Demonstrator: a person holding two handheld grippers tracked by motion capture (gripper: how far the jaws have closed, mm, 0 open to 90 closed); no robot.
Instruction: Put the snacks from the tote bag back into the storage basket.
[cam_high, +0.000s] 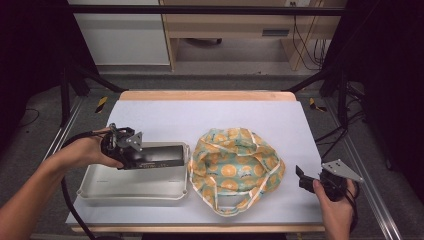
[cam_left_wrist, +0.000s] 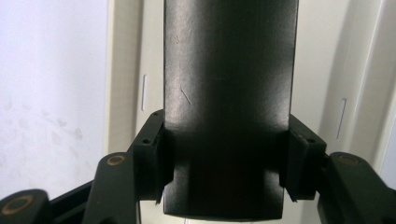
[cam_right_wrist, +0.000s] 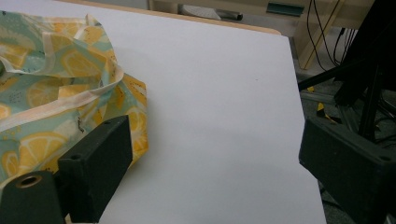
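Left gripper (cam_high: 142, 154): it is being held in the person's left hand (cam_high: 92, 150) at the left of the table, lying roughly level and pointing toward the table's middle.
Left gripper jaws: they are clenched on the long black rectangular box (cam_high: 159, 155); in the left gripper view both pads (cam_left_wrist: 154, 156) are being pressed against the box's (cam_left_wrist: 229, 93) two long sides near its end.
Held box, position: it is being carried lengthwise over the shallow white rectangular plastic tray (cam_high: 132, 192), above the tray's far half; whether its underside is touching the tray cannot be told.
Tray, position: it is sitting on the pale grey table surface (cam_high: 200, 115), at the front left, just beside the cloth bag.
Cloth bag: a crumpled fabric bag with an orange-slice print on pale green and cream handles (cam_high: 235, 167) is lying at the middle of the table, between the two grippers.
Right gripper (cam_high: 303, 179): it is being held in the person's right hand (cam_high: 334, 195) near the front right corner of the table, close to the bag's right edge but apart from it.
Right gripper jaws: they are released, standing wide with only bare table between them; in the right gripper view the bag (cam_right_wrist: 60, 98) is lying just beyond the left-hand jaw.
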